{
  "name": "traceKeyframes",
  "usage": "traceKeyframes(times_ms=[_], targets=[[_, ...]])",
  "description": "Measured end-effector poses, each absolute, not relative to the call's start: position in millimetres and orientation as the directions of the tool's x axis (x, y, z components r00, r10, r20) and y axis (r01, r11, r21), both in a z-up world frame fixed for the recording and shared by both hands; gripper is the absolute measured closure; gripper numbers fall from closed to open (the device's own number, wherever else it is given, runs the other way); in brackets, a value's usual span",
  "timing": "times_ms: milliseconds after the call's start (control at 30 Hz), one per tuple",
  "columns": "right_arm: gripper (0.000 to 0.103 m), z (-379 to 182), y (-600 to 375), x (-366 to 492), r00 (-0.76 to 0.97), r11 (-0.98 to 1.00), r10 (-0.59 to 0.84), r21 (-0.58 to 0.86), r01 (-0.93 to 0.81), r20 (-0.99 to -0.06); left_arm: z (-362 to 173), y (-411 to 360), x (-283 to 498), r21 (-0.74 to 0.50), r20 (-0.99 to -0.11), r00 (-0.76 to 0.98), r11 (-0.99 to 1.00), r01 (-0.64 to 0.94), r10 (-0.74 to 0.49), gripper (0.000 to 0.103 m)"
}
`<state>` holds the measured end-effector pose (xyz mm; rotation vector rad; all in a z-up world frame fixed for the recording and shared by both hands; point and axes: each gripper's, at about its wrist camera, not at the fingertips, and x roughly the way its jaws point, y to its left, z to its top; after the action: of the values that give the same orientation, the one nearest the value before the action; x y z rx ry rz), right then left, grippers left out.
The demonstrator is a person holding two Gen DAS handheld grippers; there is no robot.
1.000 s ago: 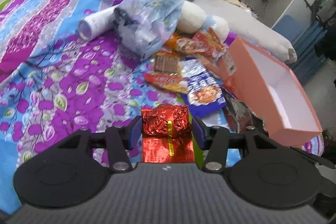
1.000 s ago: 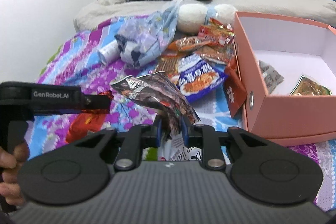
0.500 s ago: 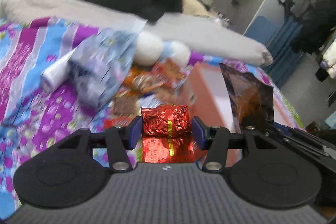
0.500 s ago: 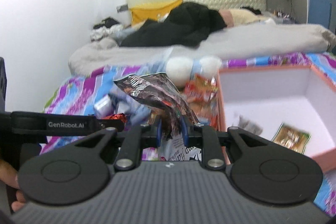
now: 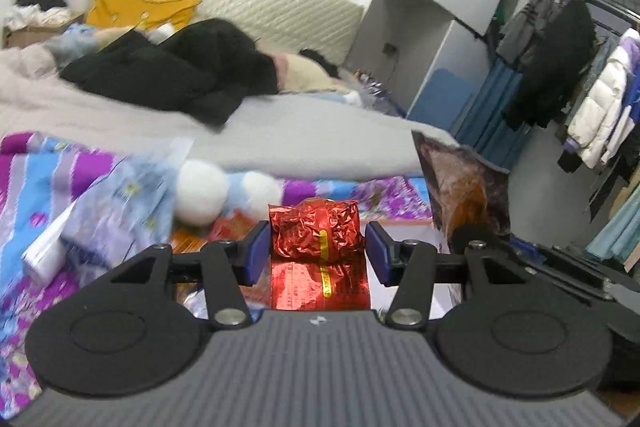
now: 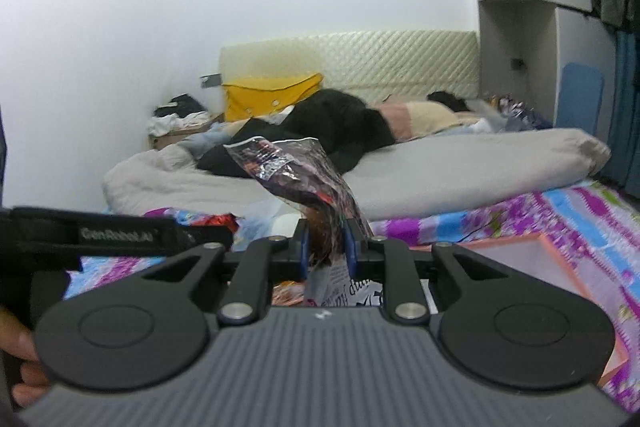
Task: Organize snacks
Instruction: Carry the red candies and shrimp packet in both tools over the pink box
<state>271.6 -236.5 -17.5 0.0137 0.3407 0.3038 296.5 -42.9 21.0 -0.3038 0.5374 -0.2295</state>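
- Pink box (image 6: pixel 520 247) mostly hidden behind your tongs; inside can't be seen
- Snack pile (image 5: pixel 224 231) on bed blurred, cut off by the tong arms
- L tongs (image 5: pixel 316 253): red foil packet (image 5: pixel 316 231) sits btwn the pads, slight gaps either side, so grip can't be told
- R tongs (image 6: pixel 326 247) clenched on dark snack bag (image 6: pixel 296 175), bag sticking up, held above the box's edge

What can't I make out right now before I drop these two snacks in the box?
- Pink box interior: right wrist view, hidden behind the right gripper and dark snack bag.
- Snack pile: left wrist view, motion-blurred, mostly behind the left gripper and red foil packet.
- Bag print: too blurred.
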Motion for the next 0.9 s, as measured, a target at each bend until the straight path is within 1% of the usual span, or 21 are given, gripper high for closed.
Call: traceKeyframes(times_ms=[133, 233, 300, 400, 500, 567, 667, 800, 900], targets=[[0.082, -19.4, -260.0, 290.4, 0.898, 0.967, 0.252, 0.057, -0.248, -0.362, 22.5, -68.5, 315.4, -0.342, -0.462, 0.821, 0.921, 0.185, -0.336, 0.046], [0.082, -27.8, -280.2, 302.3, 0.895, 0.975, 0.223, 0.065, -0.215, -0.386, 11.1, -92.9, 333.1, -0.331, -0.488, 0.794, 0.918, 0.217, -0.364, 0.046], [0.082, -37.8, -291.4, 310.3, 0.892, 0.981, 0.189, 0.051, -0.185, -0.411, 1.0, -112.6, 344.5, -0.302, -0.52, 0.775, 0.926, 0.228, -0.36, 0.046], [0.082, -56.9, -307.8, 326.7, 0.871, 0.988, 0.154, 0.052, -0.147, -0.467, -20.1, -135.2, 366.5, -0.298, -0.573, 0.731, 0.925, 0.234, -0.369, 0.046], [0.082, -75.2, -318.6, 338.9, 0.843, 0.991, 0.136, 0.06, -0.123, -0.52, -42.5, -151.3, 387.4, -0.334, -0.616, 0.678, 0.913, 0.235, -0.4, 0.046], [0.082, -84.5, -323.7, 345.0, 0.829, 0.993, 0.118, 0.045, -0.112, -0.547, -57.4, -158.8, 399.3, -0.341, -0.648, 0.65, 0.915, 0.217, -0.396, 0.046], [0.082, -97.7, -331.4, 353.6, 0.804, 0.994, 0.108, 0.036, -0.108, -0.584, -75.3, -168.0, 411.3, -0.339, -0.682, 0.613, 0.915, 0.219, -0.4, 0.046], [0.081, -119.9, -342.5, 366.3, 0.761, 0.996, 0.083, 0.034, -0.079, -0.643, -94.6, -180.9, 420.8, -0.307, -0.728, 0.573, 0.927, 0.215, -0.375, 0.046], [0.081, -134.2, -349.2, 367.2, 0.736, 0.997, 0.075, 0.04, -0.065, -0.673, -103.5, -182.2, 422.6, -0.304, -0.745, 0.556, 0.929, 0.21, -0.369, 0.046]])
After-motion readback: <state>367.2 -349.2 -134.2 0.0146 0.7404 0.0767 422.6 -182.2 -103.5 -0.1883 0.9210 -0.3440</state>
